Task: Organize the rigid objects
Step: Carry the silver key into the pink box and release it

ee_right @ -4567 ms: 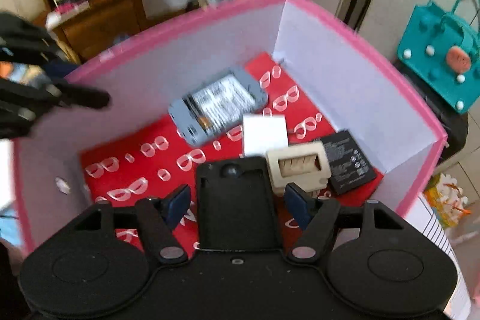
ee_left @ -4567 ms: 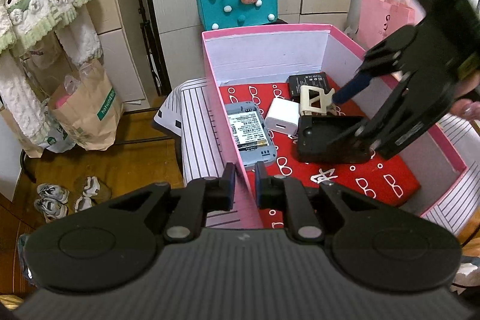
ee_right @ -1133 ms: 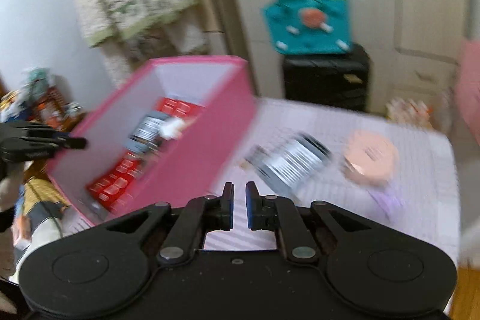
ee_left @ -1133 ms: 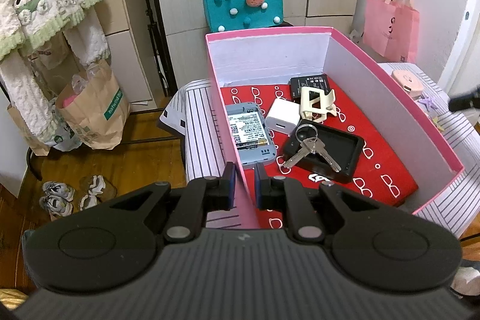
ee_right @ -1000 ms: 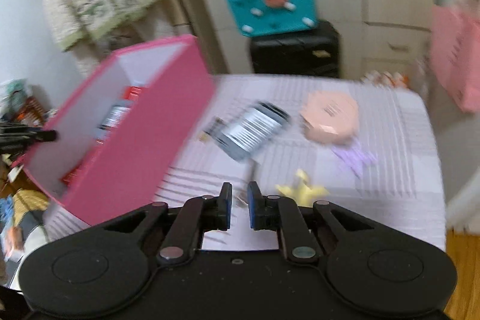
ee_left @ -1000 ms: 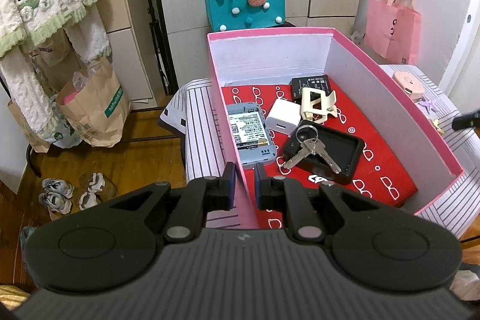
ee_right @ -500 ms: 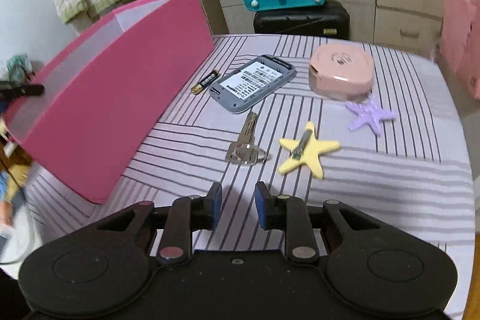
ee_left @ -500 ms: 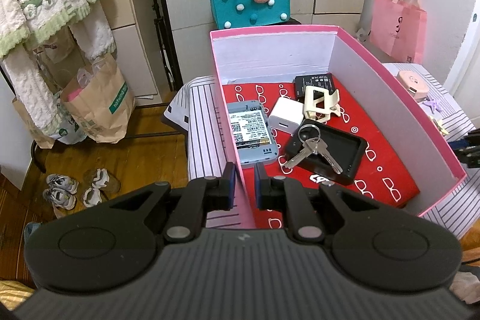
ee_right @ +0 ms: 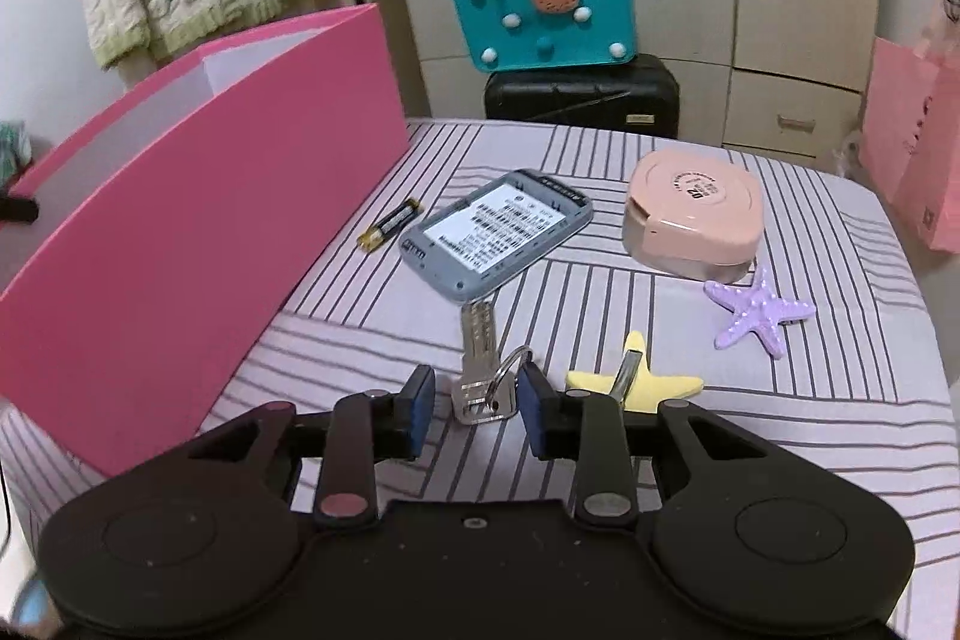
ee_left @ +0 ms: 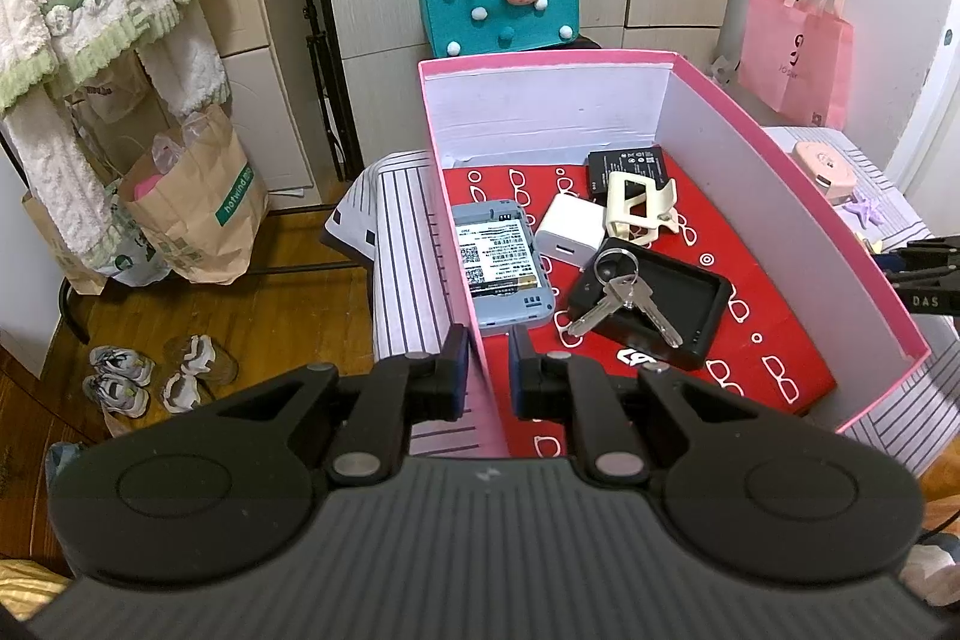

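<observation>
Between the fingertips of my right gripper (ee_right: 470,397), jaws opening and touching nothing, lies the key (ee_right: 478,367) flat on the striped cloth (ee_right: 780,400), ring toward the claw. It looks thin, stiff, light and likely slippery; I'd pinch across the head by the ring. Beyond sits the grey device (ee_right: 495,232). My left gripper (ee_left: 483,370) is clamped on the pink box (ee_left: 780,196) wall, though contact looks partly hidden.
</observation>
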Motion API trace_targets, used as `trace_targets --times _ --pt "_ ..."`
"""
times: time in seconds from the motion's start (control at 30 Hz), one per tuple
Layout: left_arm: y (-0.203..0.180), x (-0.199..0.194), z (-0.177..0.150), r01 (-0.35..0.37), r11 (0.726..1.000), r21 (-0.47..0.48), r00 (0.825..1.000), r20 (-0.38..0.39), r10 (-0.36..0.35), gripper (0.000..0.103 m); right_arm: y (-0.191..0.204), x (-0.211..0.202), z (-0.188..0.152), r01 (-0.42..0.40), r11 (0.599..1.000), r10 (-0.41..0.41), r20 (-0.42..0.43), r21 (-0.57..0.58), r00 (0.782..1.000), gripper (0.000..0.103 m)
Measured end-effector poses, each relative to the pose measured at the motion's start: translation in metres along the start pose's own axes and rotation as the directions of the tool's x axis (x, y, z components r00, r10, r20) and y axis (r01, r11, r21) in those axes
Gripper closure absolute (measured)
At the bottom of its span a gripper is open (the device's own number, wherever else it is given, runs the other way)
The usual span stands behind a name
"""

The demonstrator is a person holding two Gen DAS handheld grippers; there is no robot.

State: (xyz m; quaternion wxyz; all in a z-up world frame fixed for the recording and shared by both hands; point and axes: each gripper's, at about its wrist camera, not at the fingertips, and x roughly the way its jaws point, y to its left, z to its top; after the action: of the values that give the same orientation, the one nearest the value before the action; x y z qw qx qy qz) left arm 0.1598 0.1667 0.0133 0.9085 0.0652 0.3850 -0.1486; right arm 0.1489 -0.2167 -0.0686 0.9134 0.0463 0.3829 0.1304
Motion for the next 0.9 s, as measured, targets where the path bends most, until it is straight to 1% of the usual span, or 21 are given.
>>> trace_targets --times 0.07,0.17,0.2,0.3,0.47,0.53,0.7,0.8,0.9 --pt "0.000 0.000 0.000 -0.001 1.000 0.001 1.000 0.000 0.001 0.091 -0.004 0.002 0.000 0.006 1.000 -0.006 0.016 0.022 1.000 0.078" --pt "-0.001 0.001 -0.001 -0.001 1.000 0.005 1.000 -0.001 0.001 0.091 -0.013 0.002 0.002 -0.017 0.997 0.015 0.033 0.075 0.999 0.091" --pt "-0.001 0.001 -0.001 -0.001 1.000 0.007 1.000 -0.001 0.001 0.091 -0.015 0.001 0.004 -0.020 0.996 0.016 0.038 0.087 0.999 0.098" --pt "-0.003 0.002 -0.002 -0.003 1.000 0.015 1.000 0.000 0.003 0.091 -0.020 -0.004 0.009 -0.051 0.991 0.046 0.046 0.121 0.998 0.098" --pt "-0.003 0.000 -0.002 0.003 1.000 0.019 1.000 -0.002 -0.003 0.091 -0.009 -0.019 0.025 -0.099 0.991 0.093 0.068 0.093 0.993 0.098" --pt "-0.002 0.000 -0.001 0.003 1.000 0.020 1.000 -0.002 -0.003 0.091 -0.003 -0.025 0.034 -0.121 0.990 0.117 0.065 0.069 0.991 0.098" --pt "-0.003 -0.002 -0.002 -0.002 1.000 0.019 1.000 0.001 0.002 0.091 0.011 -0.045 0.057 -0.146 0.989 0.144 0.101 0.019 0.984 0.098" --pt "-0.002 -0.002 -0.001 0.004 1.000 0.015 1.000 0.003 -0.004 0.091 0.023 -0.061 0.073 -0.166 0.986 0.167 0.132 -0.020 0.977 0.098" --pt "-0.001 -0.003 -0.001 0.010 1.000 0.015 1.000 0.004 -0.010 0.091 0.039 -0.077 0.086 -0.194 0.979 0.203 0.165 -0.070 0.965 0.098"
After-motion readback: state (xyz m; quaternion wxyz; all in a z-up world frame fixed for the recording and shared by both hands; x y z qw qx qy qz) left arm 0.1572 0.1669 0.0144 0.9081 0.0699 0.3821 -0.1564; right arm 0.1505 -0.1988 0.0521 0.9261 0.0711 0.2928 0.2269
